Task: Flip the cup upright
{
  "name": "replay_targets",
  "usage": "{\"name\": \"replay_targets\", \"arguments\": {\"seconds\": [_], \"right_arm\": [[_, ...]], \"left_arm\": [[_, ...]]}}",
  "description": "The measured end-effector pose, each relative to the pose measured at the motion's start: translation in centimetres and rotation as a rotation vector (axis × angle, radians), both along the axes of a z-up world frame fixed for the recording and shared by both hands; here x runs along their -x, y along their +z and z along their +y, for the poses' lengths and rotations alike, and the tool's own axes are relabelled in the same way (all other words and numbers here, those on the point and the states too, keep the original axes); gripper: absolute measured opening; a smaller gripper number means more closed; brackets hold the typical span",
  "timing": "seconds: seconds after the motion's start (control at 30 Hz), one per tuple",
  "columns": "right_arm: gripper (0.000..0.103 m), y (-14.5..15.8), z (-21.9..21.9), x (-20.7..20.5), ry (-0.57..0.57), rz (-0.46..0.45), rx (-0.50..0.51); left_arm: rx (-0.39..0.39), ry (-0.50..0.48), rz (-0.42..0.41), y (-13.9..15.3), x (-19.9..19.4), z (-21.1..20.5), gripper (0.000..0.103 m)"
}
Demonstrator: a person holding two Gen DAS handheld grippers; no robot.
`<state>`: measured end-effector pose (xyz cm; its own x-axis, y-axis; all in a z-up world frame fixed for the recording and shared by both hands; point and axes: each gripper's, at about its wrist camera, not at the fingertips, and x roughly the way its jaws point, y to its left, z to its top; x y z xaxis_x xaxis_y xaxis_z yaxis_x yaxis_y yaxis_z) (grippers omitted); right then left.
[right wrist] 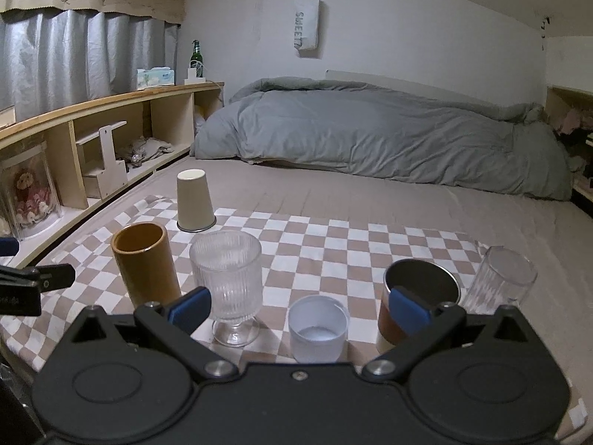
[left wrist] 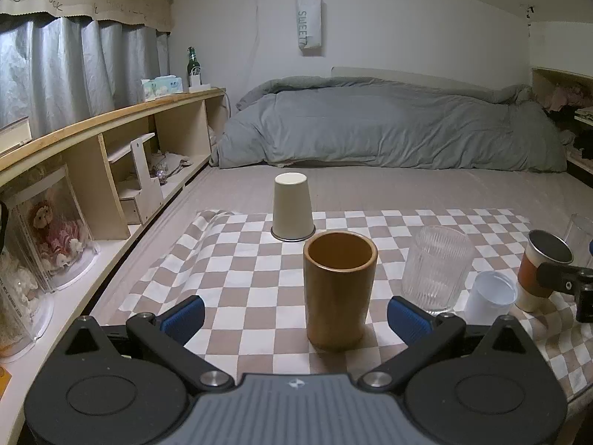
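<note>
Left wrist view: left tongs [left wrist: 296, 315] spread wide, blue pads apart, holding nothing. Brown cylindrical cup [left wrist: 339, 289] stands upright between the pads, touching neither, mouth open to the top. Beyond it, at the far edge of the checkered cloth [left wrist: 229, 270], the cream paper cup [left wrist: 292, 205] sits upside down, rim on the cloth, base up. To the right: ribbed glass goblet [left wrist: 435, 269], small white cup [left wrist: 489, 296], metal-rimmed tumbler [left wrist: 543, 270] with a brown band, all upright. Cloth lies on the bed [left wrist: 407, 189]; grey duvet [left wrist: 389, 126] heaped at the far end. Right wrist view: right tongs [right wrist: 299, 307] also spread, empty. Small white cup [right wrist: 318, 328] just ahead between the pads, goblet [right wrist: 226, 282] near the left pad, tumbler [right wrist: 418, 296] partly behind the right pad, clear tall glass [right wrist: 500, 282] tilted at far right. Inverted cream paper cup [right wrist: 194, 200] well apart, far left on the cloth, behind the brown cup [right wrist: 146, 263].
</note>
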<state>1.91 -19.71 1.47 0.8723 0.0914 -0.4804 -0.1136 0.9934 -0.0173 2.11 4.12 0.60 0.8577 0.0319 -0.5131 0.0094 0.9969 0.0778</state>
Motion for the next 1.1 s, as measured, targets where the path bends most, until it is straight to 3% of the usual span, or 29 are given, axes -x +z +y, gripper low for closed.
{"name": "replay_targets", "arguments": {"seconds": [1.1], "right_arm": [[0.103, -0.07, 0.03, 0.27, -0.001, 0.001, 0.01]], "left_arm": [[-0.008, -0.012, -0.006, -0.06, 0.33, -0.48, 0.103]]}}
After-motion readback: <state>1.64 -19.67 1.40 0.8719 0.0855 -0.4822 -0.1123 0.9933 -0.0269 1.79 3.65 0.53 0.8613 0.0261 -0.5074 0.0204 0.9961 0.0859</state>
